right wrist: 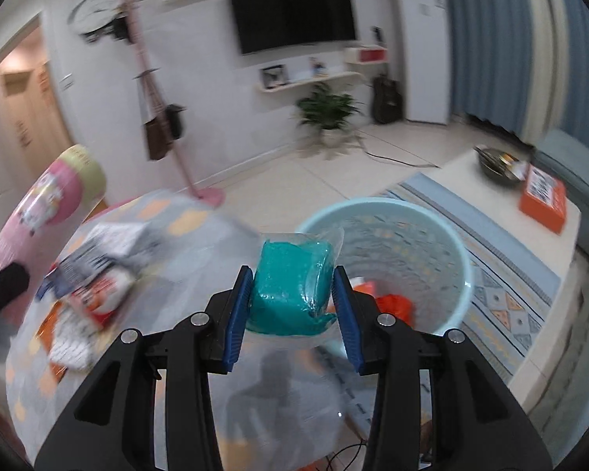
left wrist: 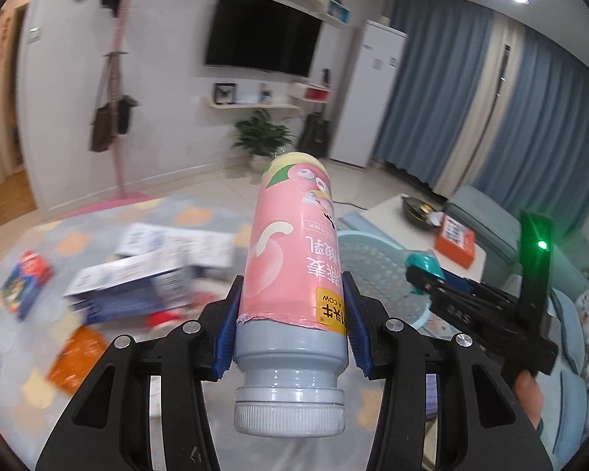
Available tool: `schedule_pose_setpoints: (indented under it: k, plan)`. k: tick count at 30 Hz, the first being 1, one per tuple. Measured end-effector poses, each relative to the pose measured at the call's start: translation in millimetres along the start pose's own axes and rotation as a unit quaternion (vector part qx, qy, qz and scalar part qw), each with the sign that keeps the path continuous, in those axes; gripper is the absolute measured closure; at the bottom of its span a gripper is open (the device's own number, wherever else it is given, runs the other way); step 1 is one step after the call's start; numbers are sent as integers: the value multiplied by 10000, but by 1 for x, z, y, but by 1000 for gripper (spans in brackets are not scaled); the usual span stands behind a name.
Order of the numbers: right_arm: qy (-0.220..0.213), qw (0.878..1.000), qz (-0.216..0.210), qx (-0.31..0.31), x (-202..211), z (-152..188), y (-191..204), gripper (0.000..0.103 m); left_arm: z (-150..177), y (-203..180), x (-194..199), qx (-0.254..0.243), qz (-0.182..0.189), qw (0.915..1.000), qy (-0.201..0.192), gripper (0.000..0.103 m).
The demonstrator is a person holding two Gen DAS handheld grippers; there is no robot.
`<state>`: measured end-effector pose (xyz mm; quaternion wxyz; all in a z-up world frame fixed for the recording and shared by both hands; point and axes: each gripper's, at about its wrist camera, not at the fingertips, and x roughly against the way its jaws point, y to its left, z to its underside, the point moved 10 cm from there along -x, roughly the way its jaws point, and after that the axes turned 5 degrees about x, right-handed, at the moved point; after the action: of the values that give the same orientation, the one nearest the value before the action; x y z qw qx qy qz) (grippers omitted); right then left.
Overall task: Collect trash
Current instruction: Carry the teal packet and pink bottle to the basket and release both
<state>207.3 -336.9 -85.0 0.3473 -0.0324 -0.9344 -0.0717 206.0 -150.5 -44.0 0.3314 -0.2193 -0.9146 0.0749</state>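
Above the basket (right wrist: 392, 212), right gripper (right wrist: 292, 298) clamping teal packet (right wrist: 290, 286), left gripper (left wrist: 292, 322) clamping pink bottle (left wrist: 290, 259)

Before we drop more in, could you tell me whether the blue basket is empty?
Not empty: the blue basket already holds orange wrappers.

A black television (left wrist: 263, 33) hangs on the white wall above a floating shelf (left wrist: 251, 104), with a potted plant (left wrist: 262, 137) on the pale tiled floor (right wrist: 333, 172) below. Blue curtains (left wrist: 471, 98) cover the right side beside a white refrigerator (left wrist: 373, 94). A pink coat stand (right wrist: 153, 90) rises at left.
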Motion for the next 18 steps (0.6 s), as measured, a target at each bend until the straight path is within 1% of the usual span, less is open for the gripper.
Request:
schedule_pose_setpoints:
  k: [4, 7, 11, 18]
  plan:
    - [154, 9991, 232, -311, -24, -3, -43, 65, 4, -32, -42, -150, 200, 9993, 274, 58]
    - [356, 9974, 324, -529, -46, 2, -67, 65, 12, -49, -77, -89, 391, 9975, 580, 58]
    - [687, 9936, 405, -801, -74, 17, -99, 65, 22, -66, -120, -133, 420, 9951, 884, 58]
    - [1096, 9873, 429, -1069, -105, 43, -123, 65, 37, -84, -173, -159, 438, 9897, 1351, 58]
